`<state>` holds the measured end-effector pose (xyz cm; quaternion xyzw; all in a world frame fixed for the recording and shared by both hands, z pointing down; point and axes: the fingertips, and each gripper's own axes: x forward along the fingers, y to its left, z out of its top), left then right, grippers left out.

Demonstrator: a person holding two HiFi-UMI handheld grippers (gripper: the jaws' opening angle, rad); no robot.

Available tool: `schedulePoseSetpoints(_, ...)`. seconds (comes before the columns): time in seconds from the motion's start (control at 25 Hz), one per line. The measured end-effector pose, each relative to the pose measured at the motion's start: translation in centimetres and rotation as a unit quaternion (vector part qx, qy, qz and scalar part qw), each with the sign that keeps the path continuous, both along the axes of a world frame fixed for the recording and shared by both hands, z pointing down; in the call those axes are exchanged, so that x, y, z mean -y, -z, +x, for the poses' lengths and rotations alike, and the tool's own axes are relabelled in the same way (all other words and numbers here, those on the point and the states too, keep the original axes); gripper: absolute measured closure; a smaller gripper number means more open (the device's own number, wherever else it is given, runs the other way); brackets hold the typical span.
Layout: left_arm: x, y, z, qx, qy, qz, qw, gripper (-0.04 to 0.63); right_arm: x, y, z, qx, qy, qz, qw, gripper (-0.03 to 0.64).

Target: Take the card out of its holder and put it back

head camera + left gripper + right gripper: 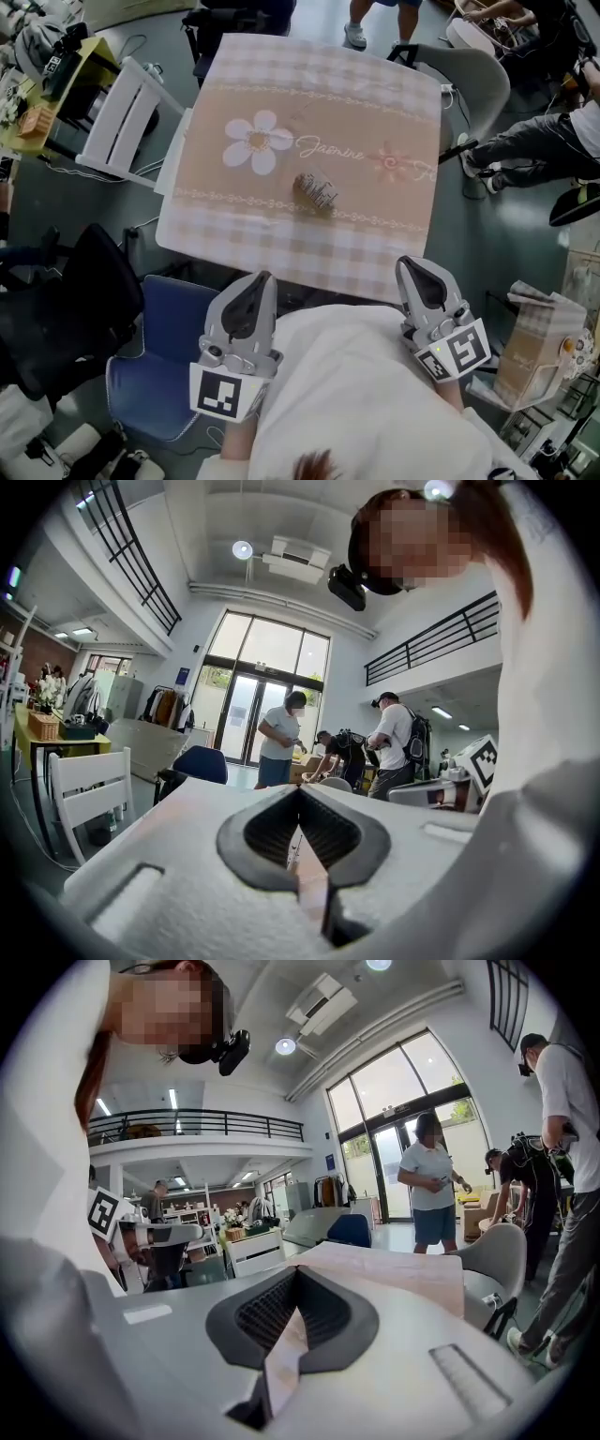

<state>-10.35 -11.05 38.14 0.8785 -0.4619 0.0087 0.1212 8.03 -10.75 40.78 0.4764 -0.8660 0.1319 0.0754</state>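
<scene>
The card holder (315, 191), a small brown and white thing, stands near the middle of the table's pink checked cloth (309, 244). I cannot make out its card. Both grippers are held close to my chest, short of the table's near edge and well apart from the holder. The left gripper (261, 277) has its jaw tips together with nothing between them, seen also in the left gripper view (298, 790). The right gripper (410, 263) is likewise shut and empty (297, 1270). Beyond the right jaws the table's edge (403, 1277) shows; the holder is hidden there.
A white slatted chair (122, 127) stands left of the table. A blue chair (164, 361) and a black one (66, 300) are at my near left. A grey chair (478, 84) and a seated person (548, 141) are at the right. People stand in the room beyond (433, 1185).
</scene>
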Motion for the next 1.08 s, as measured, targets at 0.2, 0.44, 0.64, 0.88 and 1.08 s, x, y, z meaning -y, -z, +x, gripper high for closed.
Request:
schedulePoseSetpoints(0.2,-0.3,-0.1,-0.1,-0.003,-0.003,-0.001,1.0000,0.595,-0.3,0.0,-0.5,-0.007,0.006,0.000,1.000,0.620)
schedulePoseSetpoints(0.44,-0.5,0.2,-0.8,-0.009,0.004,0.002,0.9999,0.595,-0.5,0.2,-1.7,-0.022,0.026,0.000,0.999,0.620)
schedulePoseSetpoints(0.64,-0.6,0.4,-1.1,-0.014,0.008,0.006,0.9999,0.595,-0.7,0.2,-2.2,-0.028,0.032,0.001,0.999,0.620)
schedulePoseSetpoints(0.88,-0.7,0.5,-1.1,-0.016,0.012,0.008,0.9998,0.595,-0.7,0.1,-2.5,-0.033,0.040,0.000,0.999,0.620)
schedulePoseSetpoints(1.08,-0.4,0.9,-1.1,-0.021,0.015,0.029,0.9993,0.595,-0.6,0.0,-2.1,-0.031,0.037,0.002,0.999,0.620)
